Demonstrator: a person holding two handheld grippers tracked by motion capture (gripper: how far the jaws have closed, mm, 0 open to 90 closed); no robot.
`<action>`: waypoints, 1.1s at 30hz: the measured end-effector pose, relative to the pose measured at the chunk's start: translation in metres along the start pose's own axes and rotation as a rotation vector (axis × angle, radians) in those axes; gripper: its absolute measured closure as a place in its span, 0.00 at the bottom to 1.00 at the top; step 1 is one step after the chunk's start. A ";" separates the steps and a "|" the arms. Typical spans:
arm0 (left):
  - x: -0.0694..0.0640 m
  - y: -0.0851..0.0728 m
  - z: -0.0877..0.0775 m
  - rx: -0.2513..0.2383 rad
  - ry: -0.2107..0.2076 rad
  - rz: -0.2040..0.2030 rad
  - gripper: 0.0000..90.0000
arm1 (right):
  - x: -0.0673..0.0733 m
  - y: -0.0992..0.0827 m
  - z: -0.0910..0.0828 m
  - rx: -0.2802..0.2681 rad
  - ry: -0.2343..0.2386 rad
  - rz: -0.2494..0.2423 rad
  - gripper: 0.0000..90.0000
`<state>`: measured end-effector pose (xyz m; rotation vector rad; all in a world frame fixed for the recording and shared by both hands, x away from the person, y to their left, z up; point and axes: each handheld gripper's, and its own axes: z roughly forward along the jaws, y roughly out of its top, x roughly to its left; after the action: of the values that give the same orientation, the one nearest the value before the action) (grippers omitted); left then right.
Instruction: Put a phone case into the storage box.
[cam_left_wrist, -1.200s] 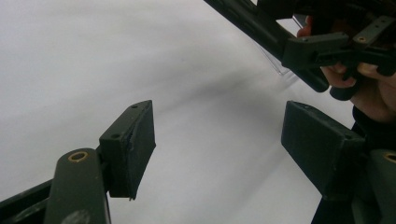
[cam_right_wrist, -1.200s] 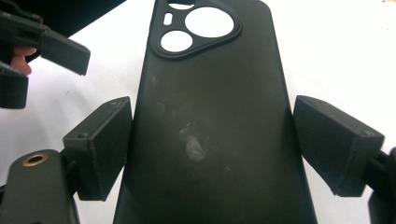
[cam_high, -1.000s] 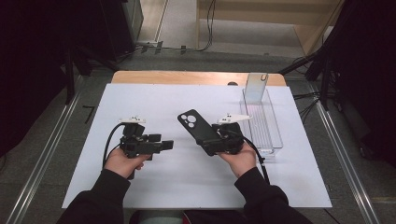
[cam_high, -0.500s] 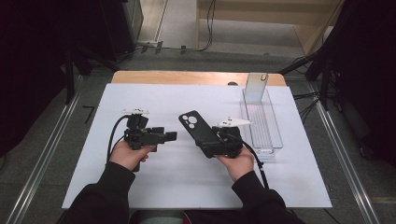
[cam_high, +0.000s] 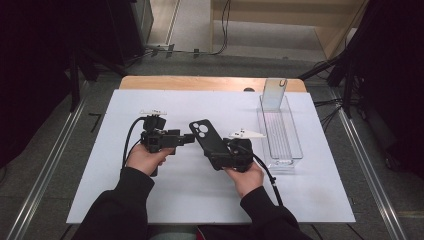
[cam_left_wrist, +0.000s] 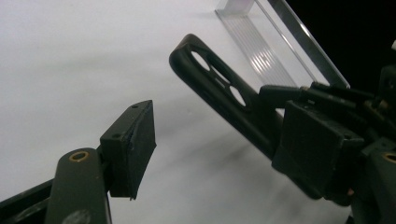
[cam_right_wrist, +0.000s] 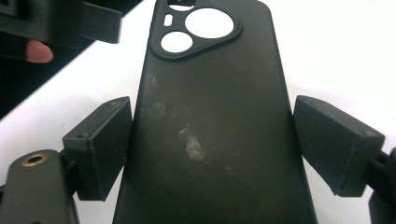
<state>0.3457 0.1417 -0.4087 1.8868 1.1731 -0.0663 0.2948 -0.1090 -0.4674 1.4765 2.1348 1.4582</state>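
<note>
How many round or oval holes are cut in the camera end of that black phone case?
3, all at the top end of the black phone case: a large round one at upper right, a smaller round one below left, a small slot beside them; a fourth at the frame edge may be cut off.

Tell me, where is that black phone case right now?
In the high view the phone case sits near the table's middle, held between the right gripper's jaws, just left of the clear tray.

Left gripper (cam_left_wrist: 196, 154) jaws apart, nothing between them. Black phone case (cam_left_wrist: 219, 93) slants past, camera cutouts up, clamped at its low end by right gripper (cam_left_wrist: 327, 140). Clear tray (cam_left_wrist: 280, 51) behind.
</note>
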 end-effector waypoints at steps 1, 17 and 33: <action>0.000 0.001 0.001 -0.009 0.008 -0.006 0.29 | 0.001 0.000 0.001 -0.005 0.001 0.008 0.15; 0.006 0.015 0.019 -0.005 0.015 -0.126 0.38 | 0.007 -0.007 0.006 -0.061 0.013 0.066 0.15; 0.009 0.018 0.026 -0.012 -0.073 -0.249 0.77 | 0.013 -0.008 0.008 -0.094 0.059 0.054 0.14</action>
<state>0.3736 0.1267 -0.4168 1.7045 1.3493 -0.2620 0.2883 -0.0940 -0.4735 1.4869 2.0429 1.6167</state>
